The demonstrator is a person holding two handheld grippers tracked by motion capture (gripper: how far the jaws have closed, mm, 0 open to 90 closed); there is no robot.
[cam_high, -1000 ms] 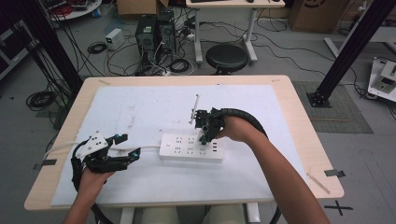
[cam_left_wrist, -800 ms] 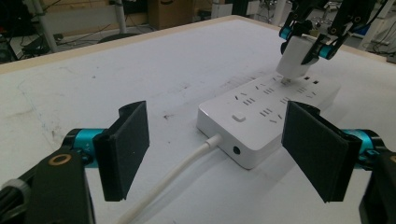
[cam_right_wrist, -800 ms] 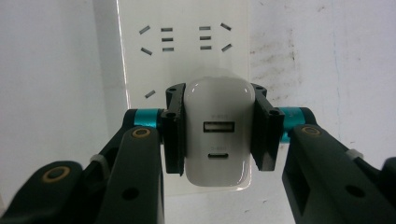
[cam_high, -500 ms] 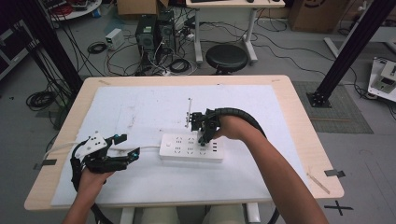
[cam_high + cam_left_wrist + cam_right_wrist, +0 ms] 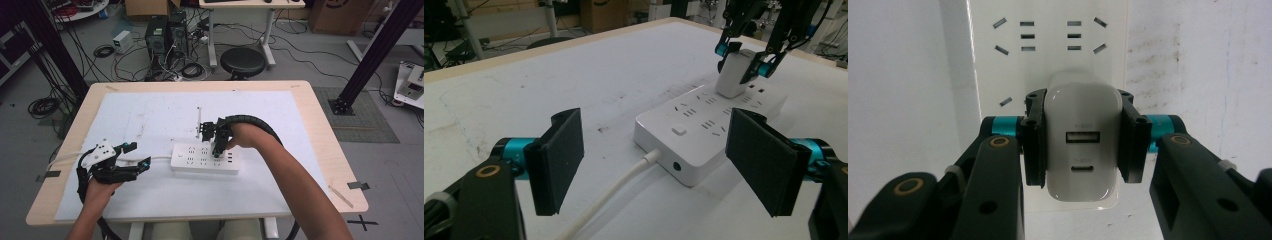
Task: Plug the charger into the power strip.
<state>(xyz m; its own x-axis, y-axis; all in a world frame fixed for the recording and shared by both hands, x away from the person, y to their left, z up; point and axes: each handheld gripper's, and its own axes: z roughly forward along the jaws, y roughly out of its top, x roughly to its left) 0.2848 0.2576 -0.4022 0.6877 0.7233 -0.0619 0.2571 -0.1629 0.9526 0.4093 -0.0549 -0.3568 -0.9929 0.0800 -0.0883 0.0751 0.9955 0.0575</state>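
Observation:
A white power strip lies in the middle of the white mat, its cord running toward my left gripper. My right gripper is shut on a white USB charger, pointing straight down over the strip's right part. The charger touches the strip's top; how deep it sits I cannot tell. My left gripper is open with nothing between its jaws, just off the strip's left end where the cord leaves. In the high view it rests low on the mat at the left.
The power strip has several free sockets beyond the charger. A white mat covers most of the wooden table. Bits of tape lie near the table's right front edge. A stool and computer cases stand beyond the far edge.
My right gripper with the charger has shifted a little left and down onto the power strip. The left gripper has stayed put.

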